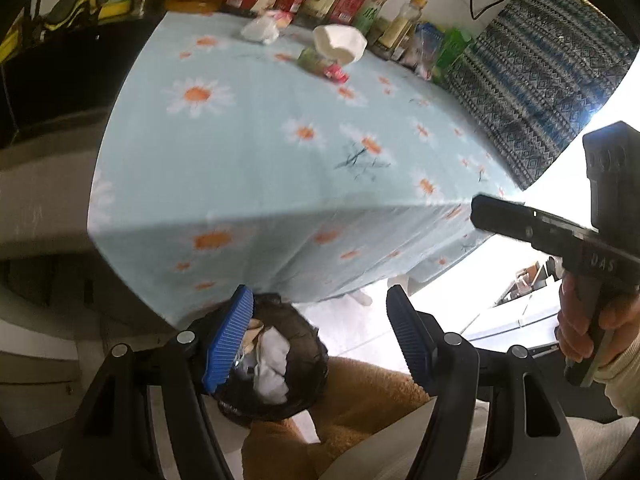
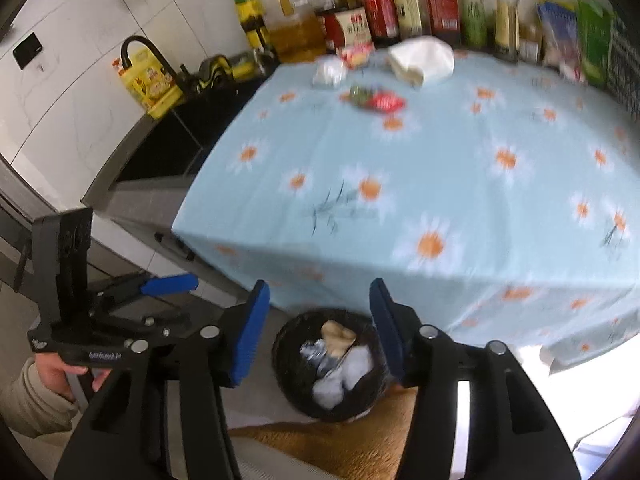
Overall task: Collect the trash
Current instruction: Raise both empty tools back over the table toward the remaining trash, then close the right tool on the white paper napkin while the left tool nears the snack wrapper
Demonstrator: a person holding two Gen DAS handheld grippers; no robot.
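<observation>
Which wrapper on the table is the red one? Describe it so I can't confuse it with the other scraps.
Start at the daisy tablecloth and look to its far end, in front of the bottle row. The red wrapper lies flat, nearest of the scraps there, joined to a green packet. The crumpled white paper and clear plastic wad behind are colourless.

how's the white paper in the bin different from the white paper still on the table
The white wad in the bin is crumpled into a tight lump among other scraps; the white paper on the table lies loose and spread, alone on the flowered cloth. The wad sits low, below the table edge; the table piece lies far back by the bottles. Both are plain white.
</observation>
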